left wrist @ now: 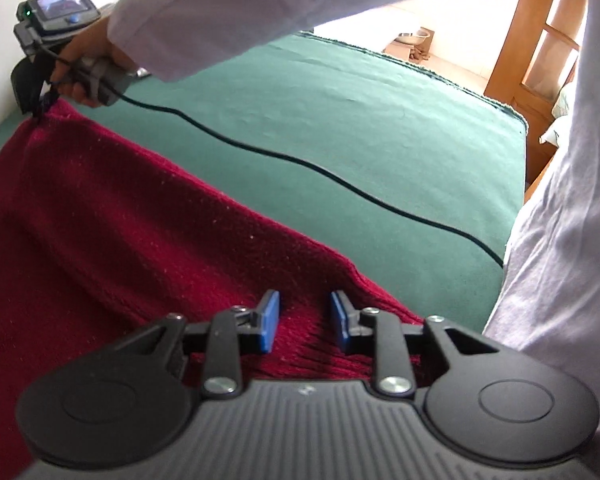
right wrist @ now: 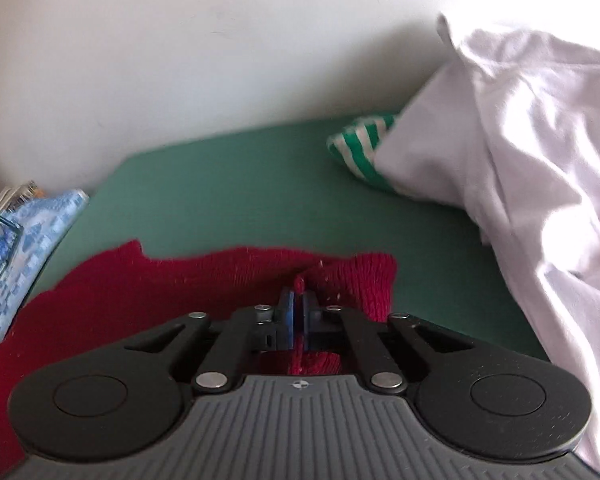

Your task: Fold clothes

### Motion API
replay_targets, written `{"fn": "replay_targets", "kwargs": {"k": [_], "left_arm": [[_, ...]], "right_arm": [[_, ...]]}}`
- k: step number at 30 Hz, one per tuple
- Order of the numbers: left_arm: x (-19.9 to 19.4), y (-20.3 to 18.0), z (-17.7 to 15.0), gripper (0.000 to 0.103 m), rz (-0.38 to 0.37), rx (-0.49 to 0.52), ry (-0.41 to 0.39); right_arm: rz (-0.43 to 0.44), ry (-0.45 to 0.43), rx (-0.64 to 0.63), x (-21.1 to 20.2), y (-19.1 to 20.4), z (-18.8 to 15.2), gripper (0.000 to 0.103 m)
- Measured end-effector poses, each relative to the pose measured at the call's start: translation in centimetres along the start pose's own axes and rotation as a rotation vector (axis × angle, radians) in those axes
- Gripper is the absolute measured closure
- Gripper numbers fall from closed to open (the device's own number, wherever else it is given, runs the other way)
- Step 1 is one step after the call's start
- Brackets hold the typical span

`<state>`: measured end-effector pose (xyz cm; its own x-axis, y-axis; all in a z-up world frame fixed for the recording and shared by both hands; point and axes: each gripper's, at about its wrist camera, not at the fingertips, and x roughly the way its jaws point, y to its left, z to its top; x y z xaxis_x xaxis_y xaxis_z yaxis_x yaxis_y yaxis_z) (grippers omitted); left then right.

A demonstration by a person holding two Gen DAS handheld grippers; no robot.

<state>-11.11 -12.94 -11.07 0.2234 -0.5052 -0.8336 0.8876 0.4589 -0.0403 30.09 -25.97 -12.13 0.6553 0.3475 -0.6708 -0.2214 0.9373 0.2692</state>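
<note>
We see the left hand-held gripper (left wrist: 304, 322), pads parted, untouching, above the red knit sweater (left wrist: 111, 220) spread on the green bed (left wrist: 360, 128). Farther off, our right hand-held gripper (right wrist: 298, 312) pinches a sweater fold; beyond lie white garments (right wrist: 520, 152).

Daylight fills both views, soft and fairly bright. In the left wrist view it pours from the blown-out doorway at one o'clock, beside the brown wooden door (left wrist: 540, 52). The crumpled white cloth pile (right wrist: 520, 168) at three o'clock glares, its folds washed out and slightly smeared, perhaps by motion. Fisheye bending curves the flat green bed cover (left wrist: 380, 140) and darkens the corners.
</note>
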Motion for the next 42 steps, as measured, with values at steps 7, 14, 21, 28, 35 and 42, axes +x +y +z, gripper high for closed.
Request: {"fn": "replay_targets", "kwargs": {"k": [7, 14, 21, 28, 35, 42], "left_arm": [[-0.2, 0.2, -0.3, 0.073, 0.0, -0.011, -0.005], [-0.6, -0.4, 0.0, 0.072, 0.02, 0.021, 0.014], [-1.5, -1.5, -1.0, 0.068, 0.032, 0.033, 0.037], [-1.8, -2.2, -1.9, 0.065, 0.04, 0.023, 0.027], [-3.0, -3.5, -2.5, 0.065, 0.029, 0.014, 0.017], [-3.1, -5.4, -3.7, 0.061, 0.015, 0.005, 0.024]], "right_arm": [[-0.17, -0.201, -0.103, -5.9, 1.6, -1.6, 0.071], [0.055, -0.056, -0.221, -8.1, 3.4, -4.4, 0.063], [-0.062, -0.035, 0.01, -5.2, 0.2, -3.4, 0.085], [0.13, 0.119, -0.192, -9.5, 4.3, -8.9, 0.083], [0.217, 0.136, -0.18, -16.4, 6.1, -13.0, 0.081], [0.207, 0.151, -0.216, -20.6, 7.3, -19.4, 0.077]]}}
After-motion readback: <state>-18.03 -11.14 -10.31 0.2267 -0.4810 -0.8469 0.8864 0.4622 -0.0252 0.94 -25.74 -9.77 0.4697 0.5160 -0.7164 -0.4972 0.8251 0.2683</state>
